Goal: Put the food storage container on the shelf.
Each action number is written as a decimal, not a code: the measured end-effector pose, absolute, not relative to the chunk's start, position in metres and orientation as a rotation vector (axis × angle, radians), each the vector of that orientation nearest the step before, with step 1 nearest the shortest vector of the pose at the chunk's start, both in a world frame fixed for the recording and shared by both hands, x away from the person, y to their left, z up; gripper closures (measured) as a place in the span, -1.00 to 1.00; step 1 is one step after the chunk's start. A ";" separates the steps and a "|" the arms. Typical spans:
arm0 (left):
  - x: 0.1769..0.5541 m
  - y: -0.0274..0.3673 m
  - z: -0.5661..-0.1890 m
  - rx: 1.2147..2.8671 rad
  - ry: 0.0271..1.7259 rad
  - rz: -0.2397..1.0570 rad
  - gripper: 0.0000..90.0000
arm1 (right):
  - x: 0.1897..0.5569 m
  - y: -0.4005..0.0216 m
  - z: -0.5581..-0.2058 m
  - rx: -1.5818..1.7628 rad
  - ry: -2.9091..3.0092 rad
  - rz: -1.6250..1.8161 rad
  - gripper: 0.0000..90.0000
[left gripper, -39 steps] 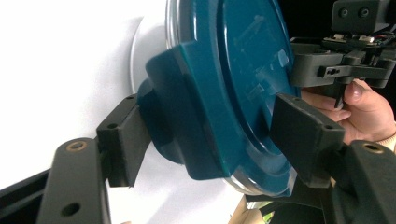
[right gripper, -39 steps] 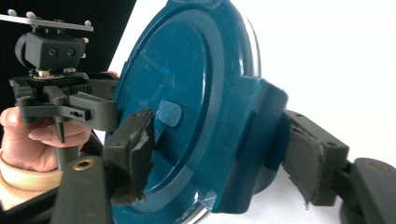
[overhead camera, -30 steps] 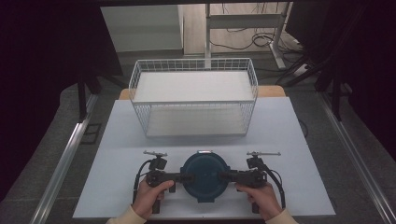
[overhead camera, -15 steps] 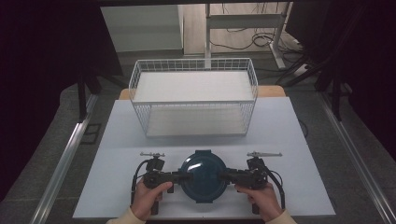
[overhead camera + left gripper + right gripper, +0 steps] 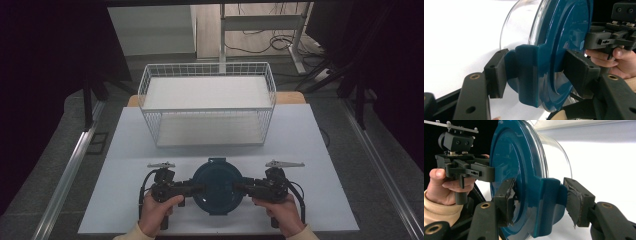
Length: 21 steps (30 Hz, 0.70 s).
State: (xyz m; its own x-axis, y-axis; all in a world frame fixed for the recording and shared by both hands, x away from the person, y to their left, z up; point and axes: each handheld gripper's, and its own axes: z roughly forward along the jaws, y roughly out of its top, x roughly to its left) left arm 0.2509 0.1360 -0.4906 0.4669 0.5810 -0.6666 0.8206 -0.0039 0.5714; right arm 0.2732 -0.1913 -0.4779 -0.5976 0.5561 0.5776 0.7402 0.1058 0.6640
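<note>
A round clear glass container (image 5: 521,25) with a dark blue lid (image 5: 217,186) sits at the table's front middle, lid up, between my two grippers. My left gripper (image 5: 197,189) comes in from the left, and in the left gripper view its jaws (image 5: 539,72) are shut on the lid's side tab. Opposite it, my right gripper (image 5: 239,189) has just been closing, and its pads (image 5: 574,202) now press on the other tab (image 5: 549,202). The glass wall (image 5: 556,152) shows behind the lid. Each hand appears across the lid in the other gripper's view.
A white wire basket (image 5: 207,109) with nothing in it stands at the back middle of the white table (image 5: 310,150). Bare tabletop lies between it and the container. Dark floor and metal rails flank the table.
The lidded container and both grippers sit very slightly higher in the picture than a second ago. Otherwise the hands keep their places.
</note>
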 end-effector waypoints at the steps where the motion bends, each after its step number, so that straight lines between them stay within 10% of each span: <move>1: 0.251 0.136 -0.489 1.696 1.209 -0.284 -0.15 | 0.273 -0.191 -0.476 -1.296 -2.199 -1.507 0.00; 21: 0.256 0.140 -0.467 1.730 1.156 -0.209 -0.17 | 0.276 -0.187 -0.457 -1.253 -2.246 -1.563 0.00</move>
